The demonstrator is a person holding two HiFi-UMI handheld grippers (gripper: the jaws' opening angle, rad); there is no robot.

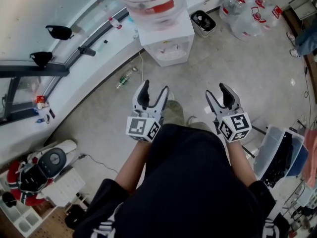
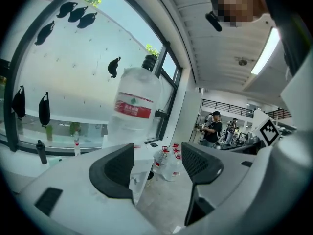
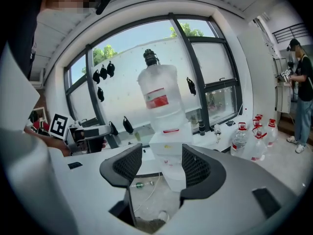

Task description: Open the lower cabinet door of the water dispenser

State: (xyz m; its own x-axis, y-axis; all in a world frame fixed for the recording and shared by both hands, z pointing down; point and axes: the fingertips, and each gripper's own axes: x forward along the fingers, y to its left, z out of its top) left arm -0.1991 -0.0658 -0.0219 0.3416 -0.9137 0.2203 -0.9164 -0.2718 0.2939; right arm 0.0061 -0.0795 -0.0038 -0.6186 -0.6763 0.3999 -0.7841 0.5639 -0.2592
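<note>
Left gripper: my left gripper [image 1: 154,87] is out in front of the body at about waist height, jaws wide apart with nothing between them.
Right gripper: my right gripper [image 1: 218,94] is level with it, jaws just as wide and empty.
Task's thing: the boxy white water dispenser [image 1: 168,46], with a big clear water bottle with a red label [image 1: 148,1] upside down on top, stands against the white window ledge, well apart from both grippers.
Why so: I judge this is the approach. Both jaws are open in readiness and aimed at the dispenser, with floor to cross before the lower door is in reach.
Right gripper view adds: the dispenser's front [image 3: 168,148] is framed squarely between the jaws. The lower panel shows there, but I cannot make out a handle or a gap.
Left gripper view adds: it is aimed off-centre, so the bottle [image 2: 134,106] sits above the left jaw and the spare red-capped jugs [image 2: 166,163] are between the jaws.
Head view adds: only the dispenser's top shows — the door face is hidden — plus a small green bottle lying on the floor [image 1: 124,79].
</note>
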